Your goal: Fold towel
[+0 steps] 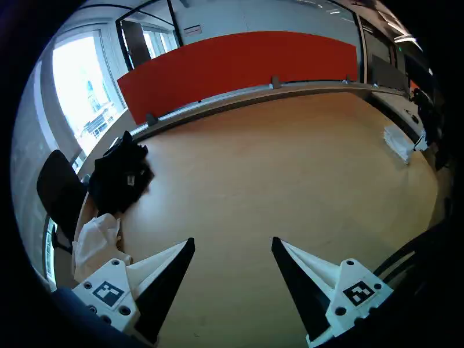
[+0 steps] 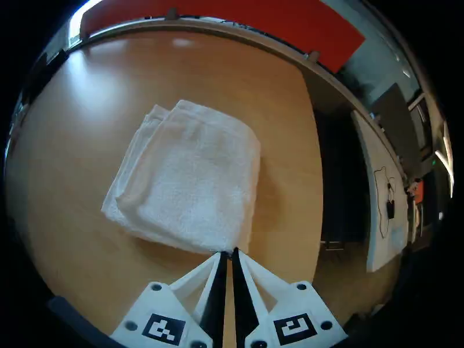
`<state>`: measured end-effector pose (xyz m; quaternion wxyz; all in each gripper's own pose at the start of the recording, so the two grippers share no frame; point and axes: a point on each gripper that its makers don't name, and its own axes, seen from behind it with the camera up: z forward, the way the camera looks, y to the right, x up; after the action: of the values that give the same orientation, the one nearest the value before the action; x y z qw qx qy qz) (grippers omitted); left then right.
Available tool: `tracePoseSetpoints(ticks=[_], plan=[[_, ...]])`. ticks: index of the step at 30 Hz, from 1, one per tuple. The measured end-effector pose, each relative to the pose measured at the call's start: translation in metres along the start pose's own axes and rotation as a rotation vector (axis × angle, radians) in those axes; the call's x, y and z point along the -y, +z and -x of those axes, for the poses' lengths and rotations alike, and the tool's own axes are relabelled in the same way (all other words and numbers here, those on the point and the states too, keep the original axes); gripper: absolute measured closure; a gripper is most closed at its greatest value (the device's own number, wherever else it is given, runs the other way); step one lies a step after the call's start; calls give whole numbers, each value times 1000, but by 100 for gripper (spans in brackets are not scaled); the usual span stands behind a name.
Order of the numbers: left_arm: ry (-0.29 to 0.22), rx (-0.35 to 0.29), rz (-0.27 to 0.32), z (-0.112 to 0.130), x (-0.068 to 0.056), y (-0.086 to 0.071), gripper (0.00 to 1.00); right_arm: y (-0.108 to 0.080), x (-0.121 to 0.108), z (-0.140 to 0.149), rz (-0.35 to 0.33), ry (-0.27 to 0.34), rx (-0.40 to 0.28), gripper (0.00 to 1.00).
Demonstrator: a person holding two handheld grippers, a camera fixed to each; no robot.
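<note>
A white towel (image 2: 191, 180) lies folded into a thick rectangle on the wooden table (image 2: 75, 116). My right gripper (image 2: 228, 253) is shut, its two tips meeting right on the towel's near corner, which runs to a point between them. Off at the far right of the left gripper view the same folded towel (image 1: 399, 142) looks small. My left gripper (image 1: 232, 246) hovers over bare wood with its fingers wide open and nothing between them.
A black bag (image 1: 119, 174) and a crumpled white cloth (image 1: 95, 240) lie at the table's left edge beside a dark chair (image 1: 58, 194). A red partition (image 1: 243, 64) backs the table. Right of the table's edge stands another white desk (image 2: 380, 191).
</note>
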<state>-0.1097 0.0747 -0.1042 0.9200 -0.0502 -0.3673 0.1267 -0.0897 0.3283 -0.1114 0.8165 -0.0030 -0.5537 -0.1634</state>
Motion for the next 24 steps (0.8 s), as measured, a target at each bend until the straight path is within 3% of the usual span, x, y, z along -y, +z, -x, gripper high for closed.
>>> tracePoseSetpoints(ticks=[3,6,11,13,21,24], plan=[[0,0,0,0,0,0,1,-1,-1,1,2,7,-3,91],[0,-2,0,-1,0,0,1,-3,-1,2,5,13,-6,81],[-4,-6,2,-2,0,0,1,-8,-3,6,13,15,-13,46],[-4,-8,4,-2,0,0,1,-10,-2,6,13,14,-18,37],[-2,-12,11,-4,-2,1,1,-17,11,1,-12,14,-50,24],[-3,-13,14,-4,-1,1,1,-20,21,-5,-35,20,-74,23]])
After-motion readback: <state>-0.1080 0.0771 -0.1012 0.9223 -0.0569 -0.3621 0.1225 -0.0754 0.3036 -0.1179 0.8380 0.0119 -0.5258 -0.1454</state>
